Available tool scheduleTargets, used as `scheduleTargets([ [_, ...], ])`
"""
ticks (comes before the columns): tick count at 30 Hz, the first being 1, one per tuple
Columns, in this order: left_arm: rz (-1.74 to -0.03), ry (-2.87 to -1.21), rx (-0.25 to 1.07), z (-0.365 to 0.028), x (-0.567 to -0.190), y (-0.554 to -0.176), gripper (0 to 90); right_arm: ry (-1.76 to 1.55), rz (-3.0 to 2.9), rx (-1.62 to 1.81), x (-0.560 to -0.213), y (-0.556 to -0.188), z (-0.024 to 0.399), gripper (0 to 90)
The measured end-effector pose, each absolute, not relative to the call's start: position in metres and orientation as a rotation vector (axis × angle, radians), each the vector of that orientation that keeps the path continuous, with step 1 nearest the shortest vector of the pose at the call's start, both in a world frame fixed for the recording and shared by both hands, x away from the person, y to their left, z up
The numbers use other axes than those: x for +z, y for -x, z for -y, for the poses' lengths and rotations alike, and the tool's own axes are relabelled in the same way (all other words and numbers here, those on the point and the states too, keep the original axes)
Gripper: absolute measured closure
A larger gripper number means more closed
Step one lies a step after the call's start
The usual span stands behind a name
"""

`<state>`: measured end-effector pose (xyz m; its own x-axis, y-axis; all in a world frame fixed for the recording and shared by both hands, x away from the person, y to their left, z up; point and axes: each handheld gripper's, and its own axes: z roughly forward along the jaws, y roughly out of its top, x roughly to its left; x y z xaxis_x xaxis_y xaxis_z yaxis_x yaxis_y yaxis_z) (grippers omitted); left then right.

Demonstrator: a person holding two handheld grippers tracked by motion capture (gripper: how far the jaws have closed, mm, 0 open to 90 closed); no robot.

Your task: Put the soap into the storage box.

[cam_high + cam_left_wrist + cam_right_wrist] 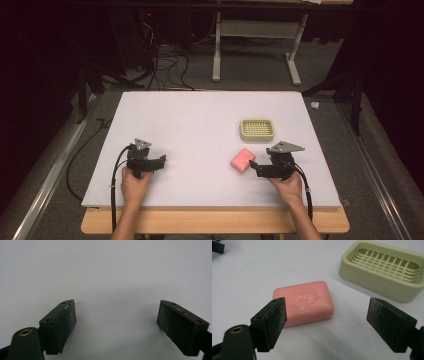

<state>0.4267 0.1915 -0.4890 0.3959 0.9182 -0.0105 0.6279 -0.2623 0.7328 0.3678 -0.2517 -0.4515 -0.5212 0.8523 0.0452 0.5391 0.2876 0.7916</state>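
Right gripper view | our right gripper (325, 322) jaws apart near pink rectangular soap bar (304, 302) | left gripper (116, 322) apart, empty | risk: off-centre closing may squirt slick soap toward pale-green plastic soap dish (384, 270)

Soap (243, 160) before soap dish (257, 129)

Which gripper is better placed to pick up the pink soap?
Right. The right gripper is open, right beside the pink soap, with the soap dish just beyond. The left gripper, also open, faces bare table far off.
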Motion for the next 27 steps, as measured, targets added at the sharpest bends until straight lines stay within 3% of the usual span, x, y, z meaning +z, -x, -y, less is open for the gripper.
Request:
scheduleTargets([
  [27, -1.318, -1.994, 0.563, -0.191, -0.489, -0.427, 16.0, -1.168, -2.267, 1.075, -0.461, -0.386, 0.214, 12.0],
])
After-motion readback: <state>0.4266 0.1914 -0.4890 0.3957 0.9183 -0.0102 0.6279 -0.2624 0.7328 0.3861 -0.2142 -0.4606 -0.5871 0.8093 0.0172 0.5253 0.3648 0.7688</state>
